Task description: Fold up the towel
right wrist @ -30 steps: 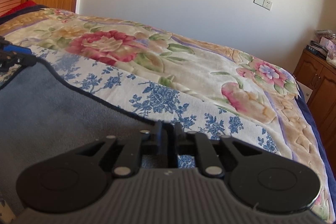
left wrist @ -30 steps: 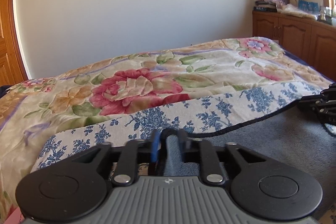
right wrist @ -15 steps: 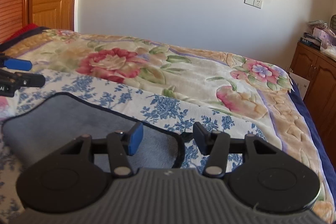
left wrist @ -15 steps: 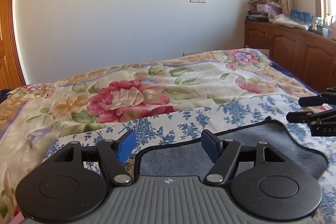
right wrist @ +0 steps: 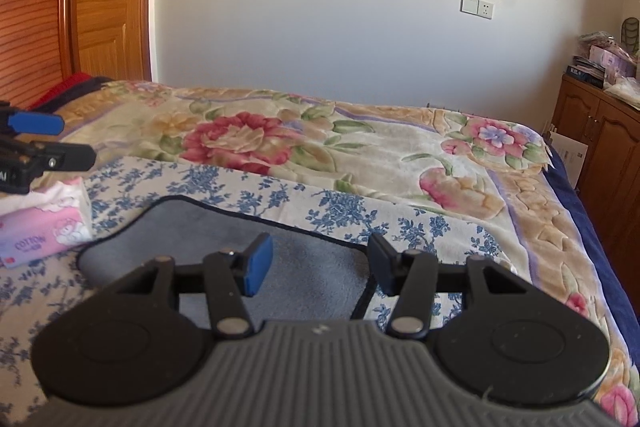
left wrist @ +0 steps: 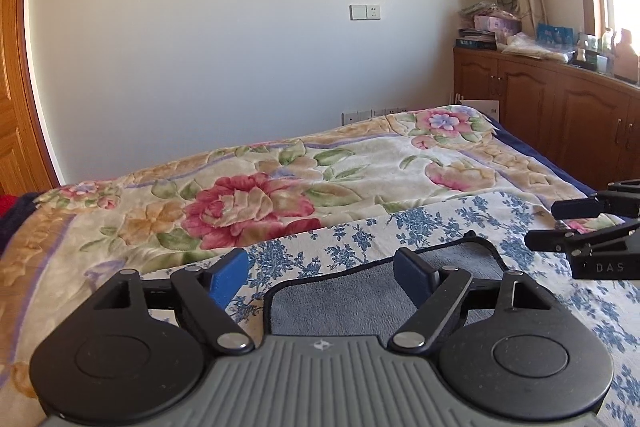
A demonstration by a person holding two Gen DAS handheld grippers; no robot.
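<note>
Left wrist: left tool [left wrist: 320,275] opening, right tool [right wrist: 320,263] parted, both empty; towel [left wrist: 360,295] on floral bed [left wrist: 360,163].

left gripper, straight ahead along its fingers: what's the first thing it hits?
Probably the grey towel, lying flat on the blue-flowered cloth right ahead of the left gripper. Its jaws are opening, with nothing between them. Depth is unclear; a shallower line could clear the towel's far edge and land on the cloth.

Right claw [right wrist: 316,263] hangs agape above the grey towel [right wrist: 304,267].
</note>
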